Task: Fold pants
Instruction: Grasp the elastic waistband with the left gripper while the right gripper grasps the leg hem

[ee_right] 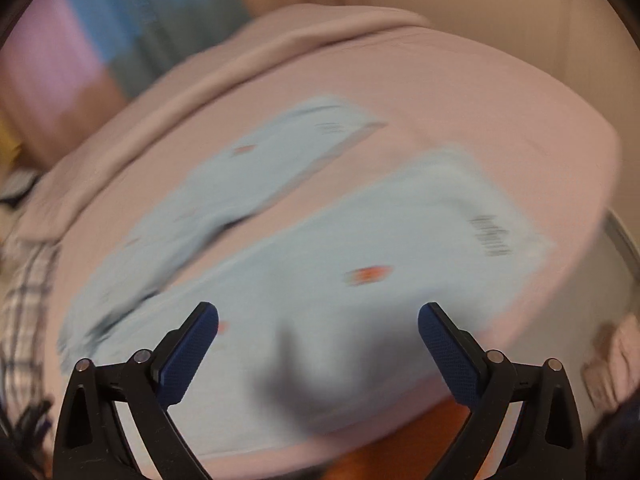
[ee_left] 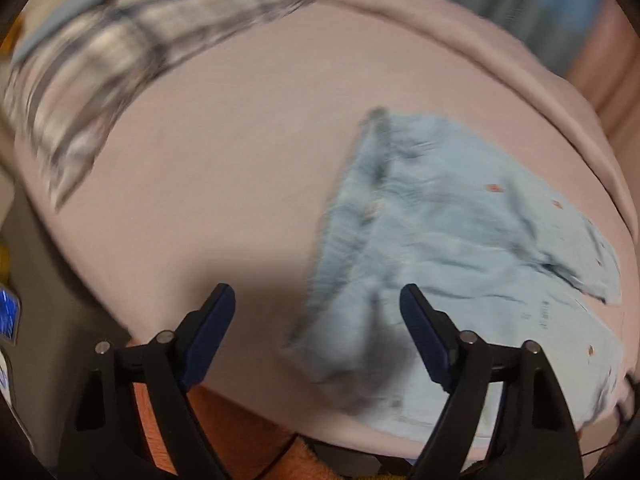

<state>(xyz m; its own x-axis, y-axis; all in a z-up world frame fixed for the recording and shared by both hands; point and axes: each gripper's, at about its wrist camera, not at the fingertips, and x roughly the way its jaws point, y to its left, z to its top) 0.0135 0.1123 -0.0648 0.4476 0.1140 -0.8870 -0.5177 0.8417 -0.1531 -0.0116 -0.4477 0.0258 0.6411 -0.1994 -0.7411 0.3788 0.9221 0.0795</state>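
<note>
Light blue pants point(ee_left: 440, 232) with small orange marks lie spread on a pink bed sheet point(ee_left: 224, 168). In the left wrist view their waistband end is nearest, rumpled, and my left gripper point(ee_left: 318, 300) hovers over its left edge, jaws apart with nothing between the pads. The right wrist view shows the pants point(ee_right: 360, 256) with two legs running away to the upper right, one bearing dark print near the hem. My right gripper point(ee_right: 318, 318) hangs open above the nearer leg, holding nothing. Both views are blurred.
A plaid cloth point(ee_left: 104, 72) lies at the far left of the bed, seen again at the left edge in the right wrist view point(ee_right: 24, 320). A pink blanket fold point(ee_left: 500, 56) runs along the bed's far side. Orange floor point(ee_left: 224, 432) shows below the near edge.
</note>
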